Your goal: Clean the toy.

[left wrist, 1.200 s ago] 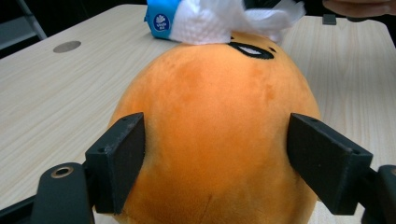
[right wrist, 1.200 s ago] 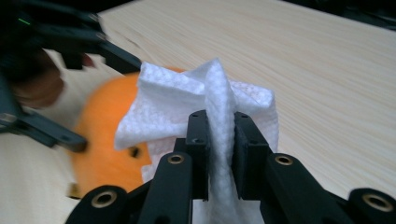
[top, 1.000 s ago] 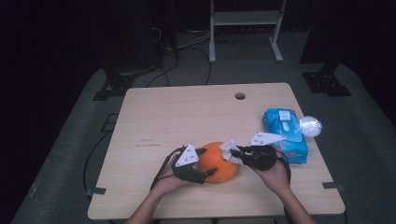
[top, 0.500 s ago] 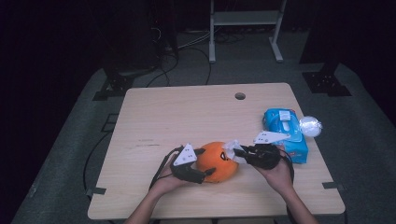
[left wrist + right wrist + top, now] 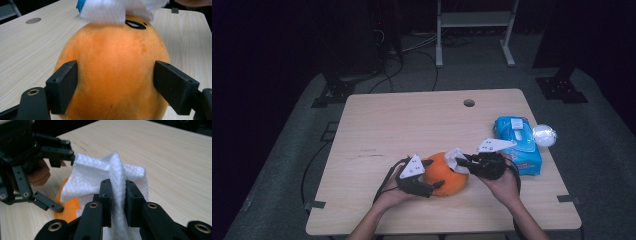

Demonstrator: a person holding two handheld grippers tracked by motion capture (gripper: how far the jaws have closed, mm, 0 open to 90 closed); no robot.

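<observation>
Wooden table (image 5: 412, 125), orange plush (image 5: 446, 174) seemingly lengthwise toward right tool (image 5: 460, 160)

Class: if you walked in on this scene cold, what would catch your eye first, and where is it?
The orange plush toy near the table's front edge, gripped at its sides by the left tool. Next, the white wipe pinched in the right tool, laid on the toy's top. A blue wipes pack lies at right.

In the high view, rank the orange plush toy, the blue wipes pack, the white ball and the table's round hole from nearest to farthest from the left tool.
1. Orange plush toy, between the left tool's jaws.
2. Blue wipes pack, off to the right.
3. Round hole at the far edge, and white ball beyond the pack: too close to call.
</observation>
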